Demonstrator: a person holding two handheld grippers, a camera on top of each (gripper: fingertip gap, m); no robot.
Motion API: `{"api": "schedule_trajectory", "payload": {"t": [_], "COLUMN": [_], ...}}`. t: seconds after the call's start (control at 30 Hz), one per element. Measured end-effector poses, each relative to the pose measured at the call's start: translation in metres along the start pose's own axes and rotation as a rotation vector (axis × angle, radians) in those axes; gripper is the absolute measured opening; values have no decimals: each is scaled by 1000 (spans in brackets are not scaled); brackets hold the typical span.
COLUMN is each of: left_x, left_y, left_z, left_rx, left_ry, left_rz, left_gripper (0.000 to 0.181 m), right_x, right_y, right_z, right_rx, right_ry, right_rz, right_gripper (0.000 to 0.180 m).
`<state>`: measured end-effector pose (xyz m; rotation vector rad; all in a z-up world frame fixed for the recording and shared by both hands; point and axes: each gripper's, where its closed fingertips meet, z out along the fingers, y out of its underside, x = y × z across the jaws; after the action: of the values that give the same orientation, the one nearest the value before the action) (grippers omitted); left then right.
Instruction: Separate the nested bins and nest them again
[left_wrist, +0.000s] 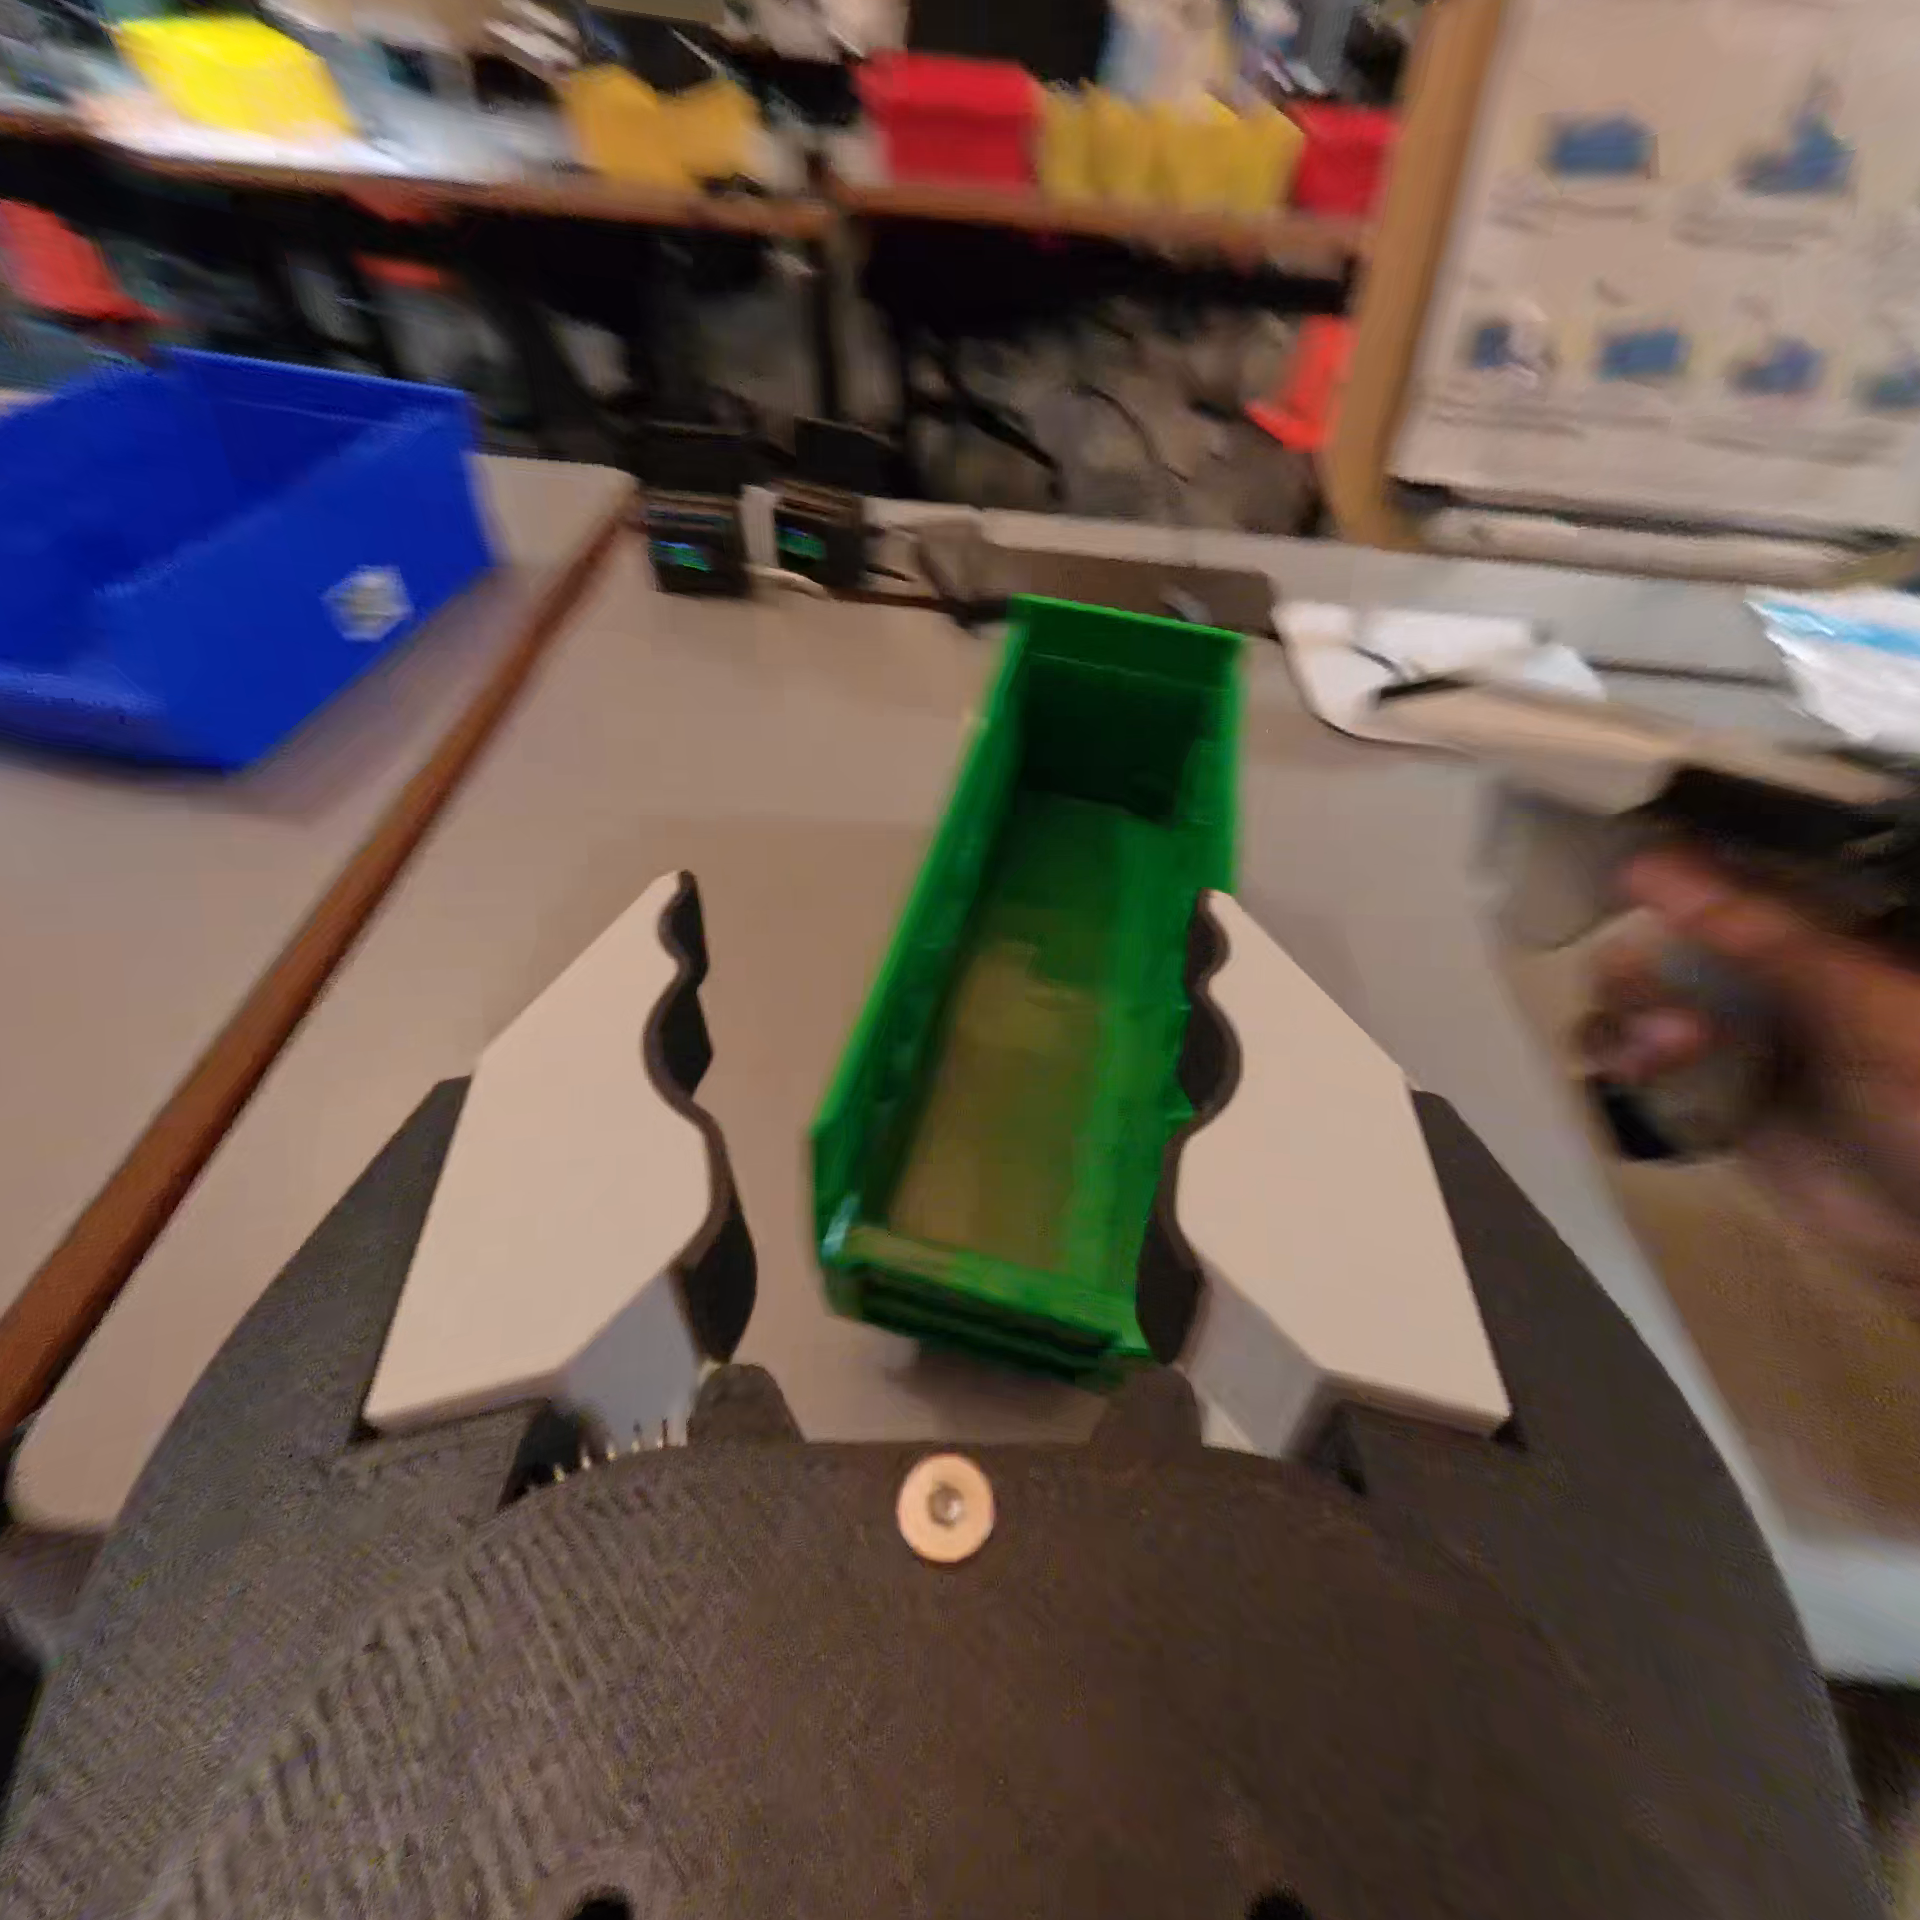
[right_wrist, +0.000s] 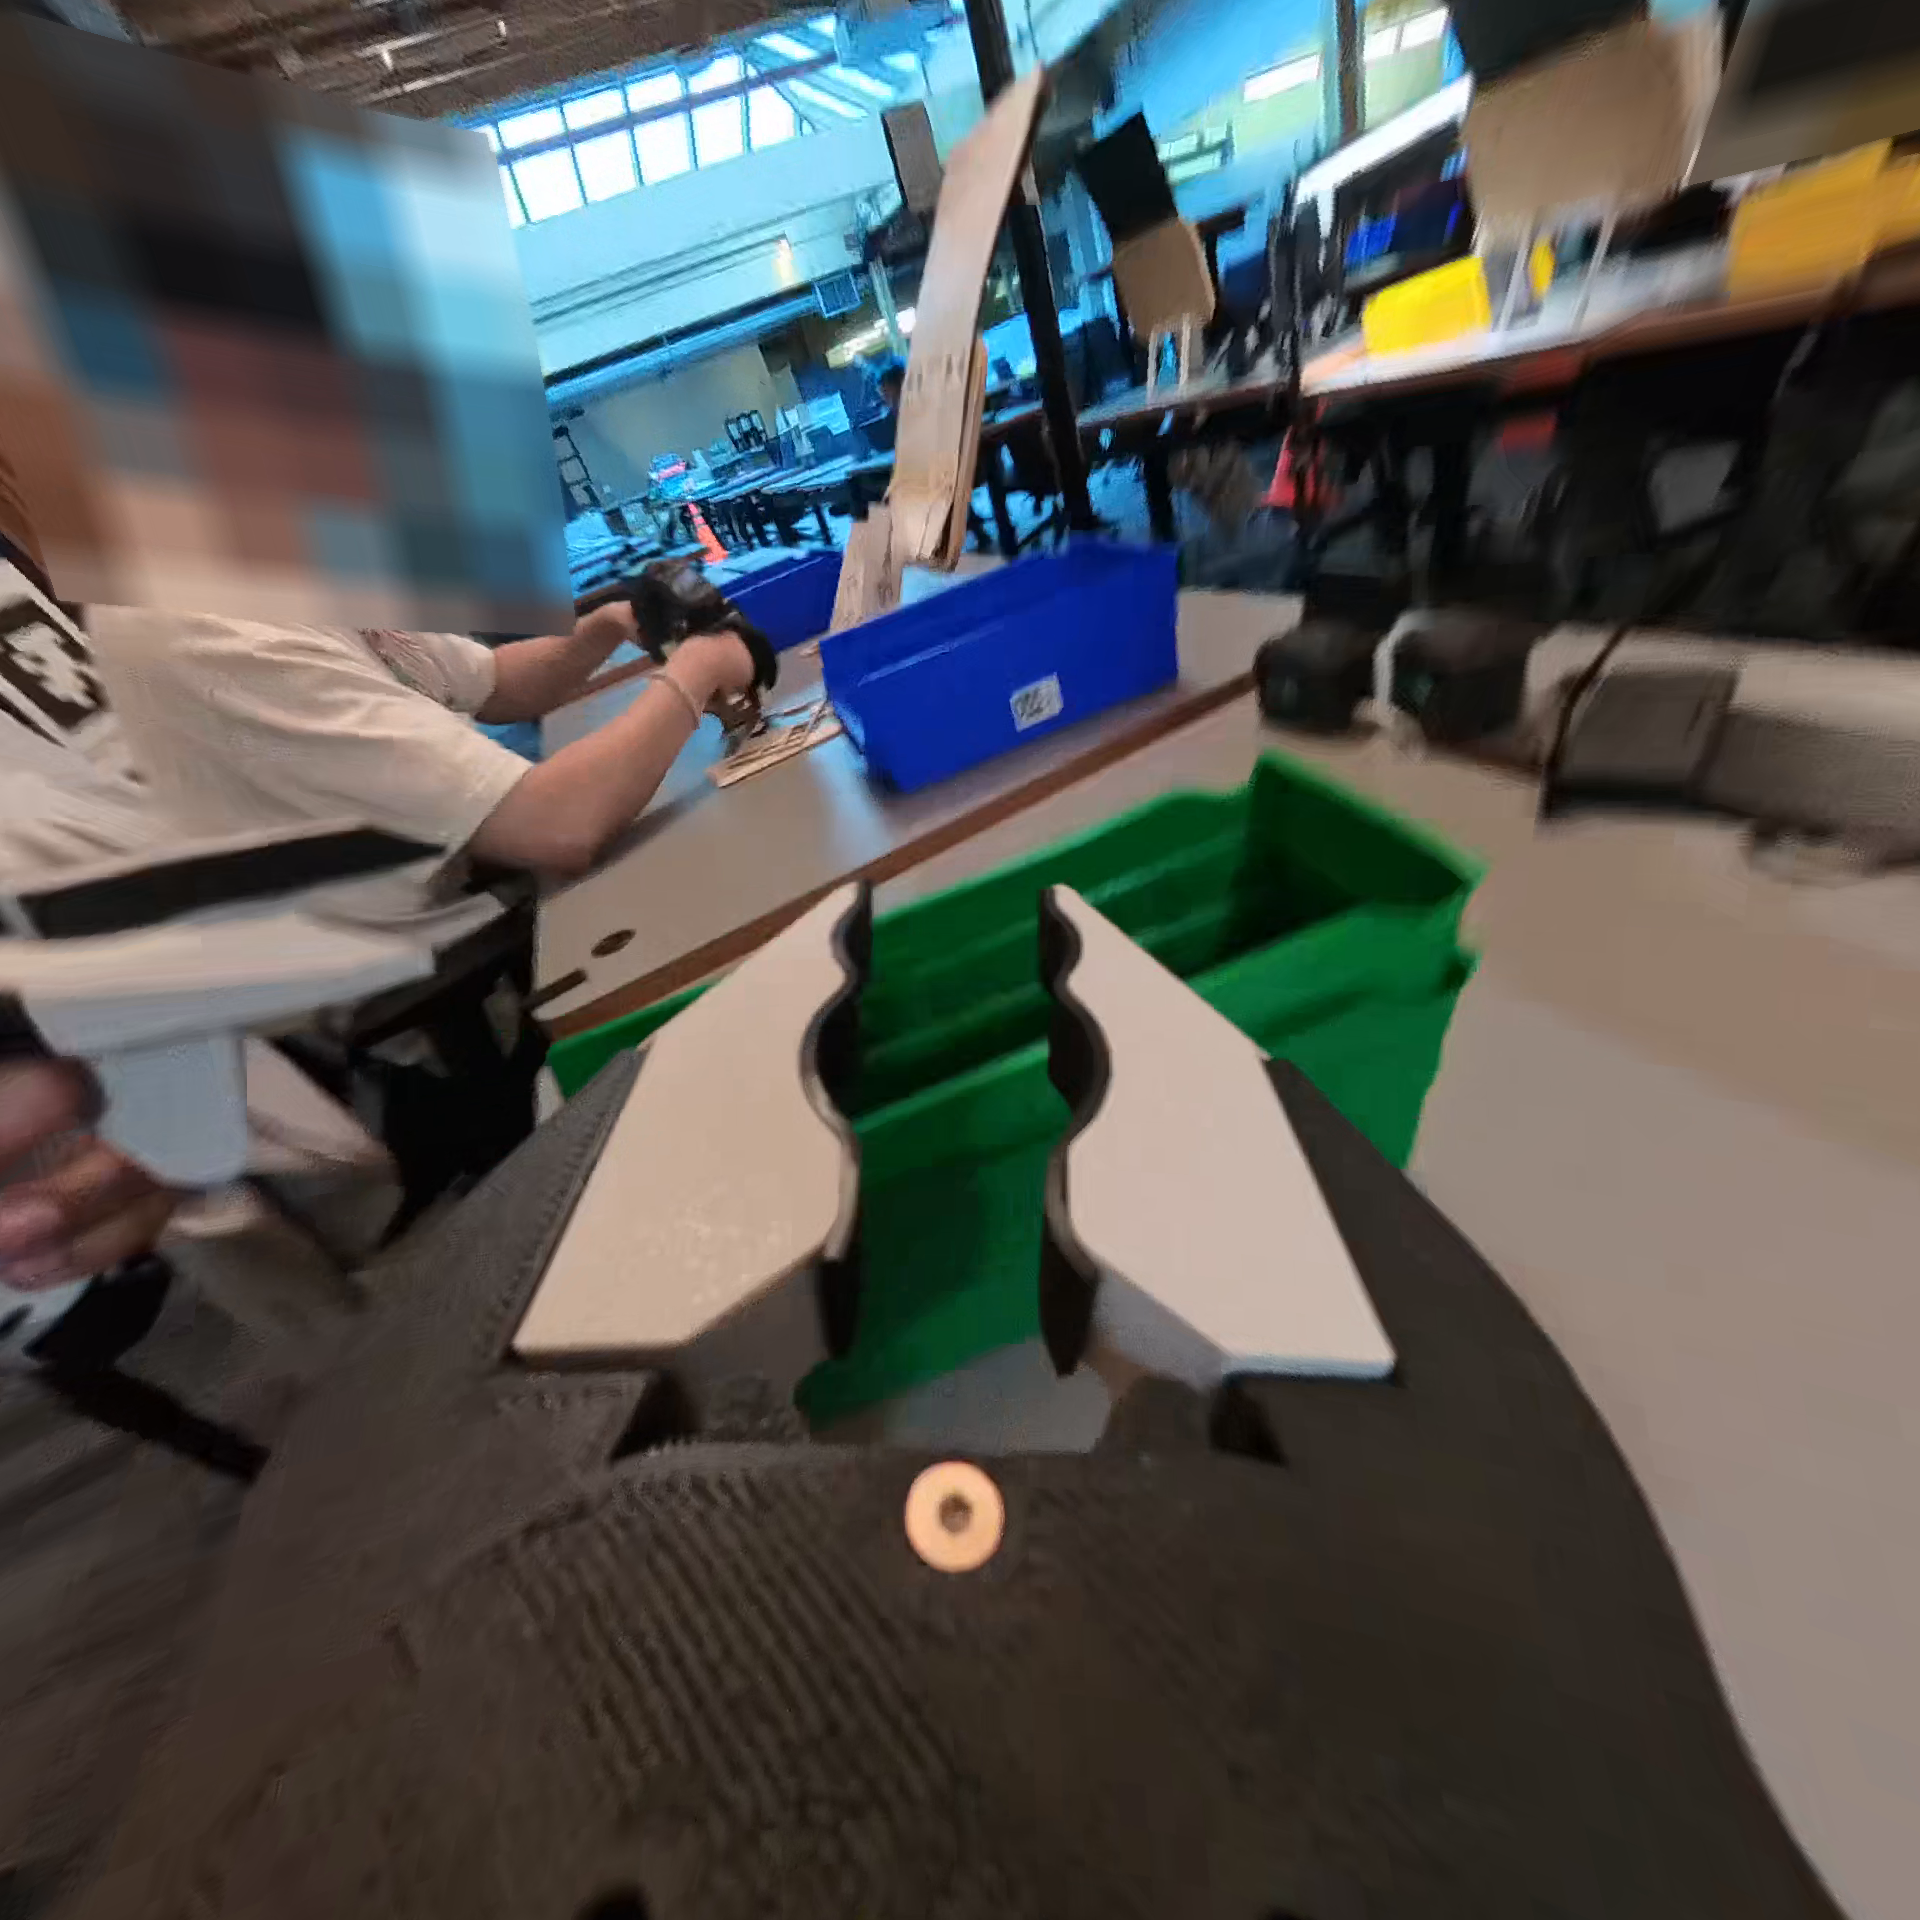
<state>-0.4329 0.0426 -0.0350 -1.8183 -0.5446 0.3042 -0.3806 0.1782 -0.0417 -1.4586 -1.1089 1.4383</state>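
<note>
Green nested bins (left_wrist: 1039, 1039), long and narrow, sit on the grey table (left_wrist: 675, 779) with several stacked lips at the near end. My left gripper (left_wrist: 945, 891) is open wide above them; its right finger overlaps the bins' right wall, and its left finger is over bare table. In the right wrist view the green bins (right_wrist: 1299, 935) lie crosswise. My right gripper (right_wrist: 954, 894) is open with a moderate gap, over the bins' near long wall, and holds nothing. The view is motion-blurred. A blurred hand (left_wrist: 1745, 1018) shows at the right of the left wrist view.
A large blue bin (left_wrist: 208, 561) (right_wrist: 997, 655) stands on the neighbouring table, past a brown table edge (left_wrist: 416, 831). Two black devices (left_wrist: 748, 540) and papers (left_wrist: 1455, 665) lie at the back. A person (right_wrist: 312, 727) sits at the left. Shelves behind hold yellow and red bins.
</note>
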Motion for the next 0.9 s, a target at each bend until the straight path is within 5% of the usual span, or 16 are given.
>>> {"api": "schedule_trajectory", "payload": {"t": [0.17, 0.3, 0.43, 0.63, 0.9], "left_x": [-13, 27, 33, 23, 13], "left_y": [80, 130, 142, 158, 166], "left_z": [-8, -4, 12, 33, 28], "left_rx": [10, -71, -109, -195, -191], "left_ry": [48, 267, 273, 124, 131], "left_rz": [-84, -96, -4, 159, 18], "left_gripper": [129, 136, 149, 151, 147], "right_x": [-36, -77, -108, -110, -112], "right_y": [-58, -16, 54, 112, 119], "right_z": [19, 26, 6, -1, 2], "right_rx": [-135, -431, -684, -876, -900], "right_ry": [-140, -348, -531, -580, -703], "right_rz": [-262, -542, -650, -850, -904], "right_gripper": [64, 69, 72, 65, 16]}}
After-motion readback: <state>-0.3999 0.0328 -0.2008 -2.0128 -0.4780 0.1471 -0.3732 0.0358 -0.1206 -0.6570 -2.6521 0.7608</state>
